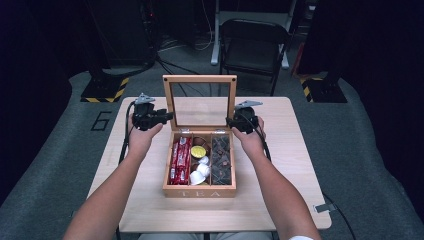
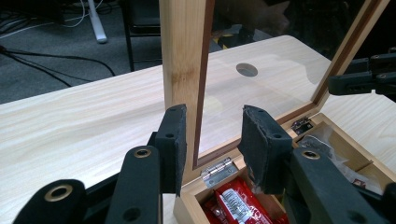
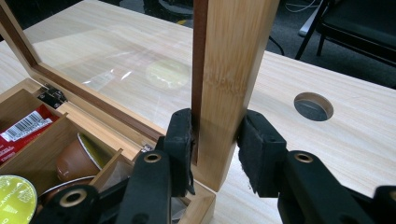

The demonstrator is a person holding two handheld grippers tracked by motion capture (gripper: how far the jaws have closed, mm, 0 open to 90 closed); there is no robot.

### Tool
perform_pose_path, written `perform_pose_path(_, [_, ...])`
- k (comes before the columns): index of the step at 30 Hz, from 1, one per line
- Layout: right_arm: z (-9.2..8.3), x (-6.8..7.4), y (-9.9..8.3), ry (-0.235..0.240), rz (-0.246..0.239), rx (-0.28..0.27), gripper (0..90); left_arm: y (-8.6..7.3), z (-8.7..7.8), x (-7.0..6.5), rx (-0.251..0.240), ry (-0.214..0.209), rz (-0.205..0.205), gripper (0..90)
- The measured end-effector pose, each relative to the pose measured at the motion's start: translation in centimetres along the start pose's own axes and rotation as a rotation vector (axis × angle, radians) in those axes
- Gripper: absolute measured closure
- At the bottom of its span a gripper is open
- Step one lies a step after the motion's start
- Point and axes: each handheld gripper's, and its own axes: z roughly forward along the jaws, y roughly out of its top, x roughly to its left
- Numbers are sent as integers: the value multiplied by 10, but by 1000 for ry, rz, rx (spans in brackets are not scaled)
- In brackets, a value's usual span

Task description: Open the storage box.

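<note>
A wooden tea box [image 1: 199,192] sits mid-table with its glass lid [image 1: 200,79] standing upright. It holds red packets [image 1: 180,161], capsules [image 1: 201,161] and dark sachets [image 1: 221,161]. My left gripper [image 1: 169,116] is at the lid's left stile [image 2: 184,56]. In the left gripper view, the left gripper [image 2: 215,116] has one pad by the wood and the other clear of it, a gap showing. My right gripper [image 1: 230,121] clamps the right stile [image 3: 233,60]. In the right gripper view, both pads of the right gripper [image 3: 217,121] press the stile.
The light wooden table [image 1: 280,200] has a round cable hole [image 3: 313,106] behind the lid. A black folding chair [image 1: 255,45] stands beyond the far edge. Cables trail over the grey floor. A small clip [image 1: 322,207] sits at the table's front right corner.
</note>
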Motion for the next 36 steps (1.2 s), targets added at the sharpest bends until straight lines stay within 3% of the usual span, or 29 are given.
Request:
perform_pose_path(15, [7, -3, 3, -1, 57, 20, 644, -9, -2, 6, 10, -5, -13, 619])
perform_pose_path(32, [11, -5, 5, -3, 81, 40, 637, -11, 0, 5, 16, -9, -14, 617])
perform_pose_path(36, [7, -4, 2, -8, 71, 65, 546, -11, 1, 4, 22, -5, -17, 597])
